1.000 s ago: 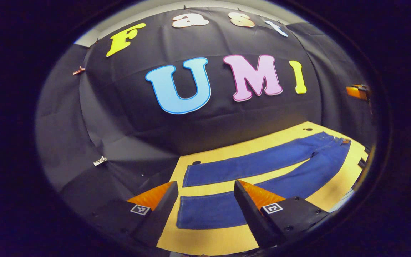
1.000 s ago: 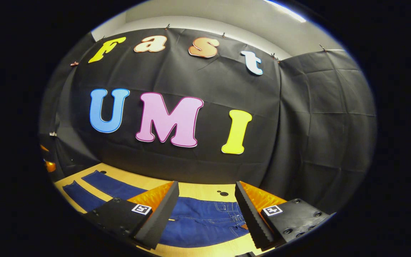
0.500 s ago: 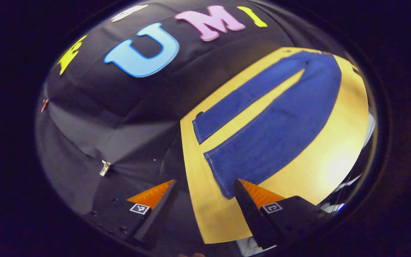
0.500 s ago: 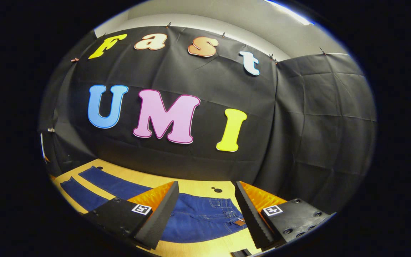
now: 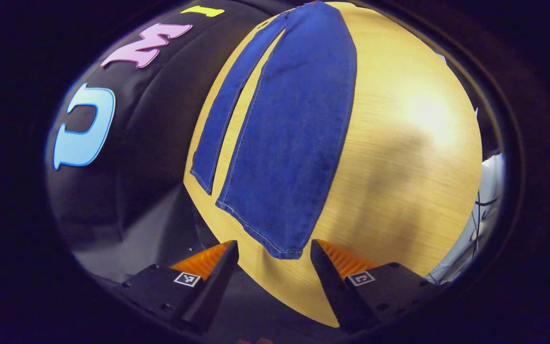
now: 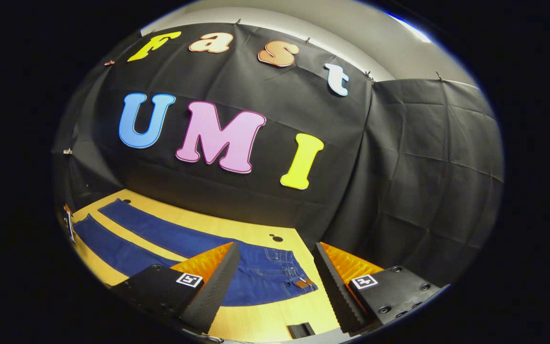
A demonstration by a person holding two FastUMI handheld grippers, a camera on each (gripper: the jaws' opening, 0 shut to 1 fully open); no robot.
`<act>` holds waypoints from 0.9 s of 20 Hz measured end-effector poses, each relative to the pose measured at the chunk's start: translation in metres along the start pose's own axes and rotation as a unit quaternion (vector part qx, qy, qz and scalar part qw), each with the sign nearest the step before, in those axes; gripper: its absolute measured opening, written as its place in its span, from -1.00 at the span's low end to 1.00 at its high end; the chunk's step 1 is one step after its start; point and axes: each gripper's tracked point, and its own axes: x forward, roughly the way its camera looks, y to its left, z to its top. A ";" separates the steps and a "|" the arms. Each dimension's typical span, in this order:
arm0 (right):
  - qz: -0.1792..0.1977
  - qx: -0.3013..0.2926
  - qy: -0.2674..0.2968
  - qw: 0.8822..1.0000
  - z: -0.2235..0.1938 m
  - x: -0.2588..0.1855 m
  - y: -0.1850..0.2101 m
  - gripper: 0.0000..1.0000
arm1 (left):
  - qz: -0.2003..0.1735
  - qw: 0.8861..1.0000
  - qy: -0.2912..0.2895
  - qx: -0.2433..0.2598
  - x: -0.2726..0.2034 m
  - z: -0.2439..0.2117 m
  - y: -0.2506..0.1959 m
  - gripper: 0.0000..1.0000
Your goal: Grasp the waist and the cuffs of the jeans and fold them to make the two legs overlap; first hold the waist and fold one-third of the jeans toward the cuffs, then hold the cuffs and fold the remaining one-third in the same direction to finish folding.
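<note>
Blue jeans [image 5: 289, 129] lie flat on a light wooden table [image 5: 408, 157], the two legs spread apart. In the left gripper view the near leg's cuff [image 5: 265, 234] sits just ahead of my left gripper [image 5: 274, 260], which is open and above the table's end, holding nothing. The far leg [image 5: 222, 110] runs beside it toward the black wall. In the right gripper view the waist [image 6: 280, 272] with a small brown patch lies between the fingers of my open right gripper [image 6: 275, 267], which hovers above it. Both legs [image 6: 127, 234] stretch away to the left there.
The black cloth wall [image 6: 399, 191] closes off the table's far side and right end. A small dark hole [image 6: 277, 238] marks the table behind the waist. A little dark object [image 6: 301, 329] sits at the near table edge. Pale clutter with cables [image 5: 475, 224] lies beyond the table's side.
My left gripper has swung and tipped down over the table's end, bringing the near cuff close in front of its fingers. My right gripper has drifted slightly, showing more of the waist and table.
</note>
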 end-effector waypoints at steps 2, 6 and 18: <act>-0.011 0.001 0.011 1.000 -0.009 -0.008 -0.009 0.92 | 0.004 1.000 -0.007 0.017 0.008 0.002 0.004 0.89; -0.039 -0.012 0.017 0.999 -0.016 -0.022 -0.030 0.92 | -0.002 1.000 -0.002 0.017 0.031 0.011 0.014 0.74; -0.052 -0.166 0.005 0.985 -0.040 0.048 -0.098 0.92 | -0.035 0.995 0.048 -0.076 0.040 0.022 0.000 -0.87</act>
